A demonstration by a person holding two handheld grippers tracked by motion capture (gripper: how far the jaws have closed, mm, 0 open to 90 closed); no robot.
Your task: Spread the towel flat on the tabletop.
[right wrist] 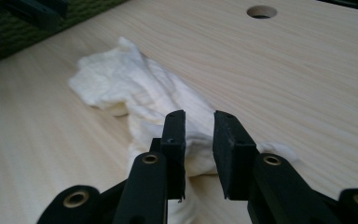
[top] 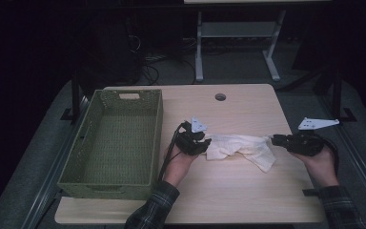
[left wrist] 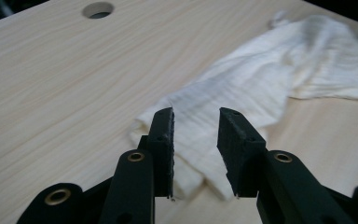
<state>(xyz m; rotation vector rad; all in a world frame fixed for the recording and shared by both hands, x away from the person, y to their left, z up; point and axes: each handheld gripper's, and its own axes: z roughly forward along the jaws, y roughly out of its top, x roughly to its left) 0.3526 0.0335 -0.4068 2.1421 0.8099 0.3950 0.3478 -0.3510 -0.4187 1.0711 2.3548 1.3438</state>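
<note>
While the pale wooden table [top: 228, 191] carries everything here, the biggest thing on it is the green woven basket [top: 88, 183], standing along its left side with its inside bare. Just to the right of the basket, near the middle of the tabletop, lies the crumpled cream cloth [top: 240, 147], stretched out sideways between the two hands and resting flat on the wood, apart from the basket. The left gripper [left wrist: 196, 126] sits at the cloth's left end; in the left gripper view its jaws stand a little apart above the fabric, pressing on nothing. The right gripper [right wrist: 199, 128] sits at the cloth's right end, and in the right gripper view its jaws likewise show a narrow gap over the cloth, with no grip on it. A round hole [top: 220, 97] is cut near the table's far edge.
</note>
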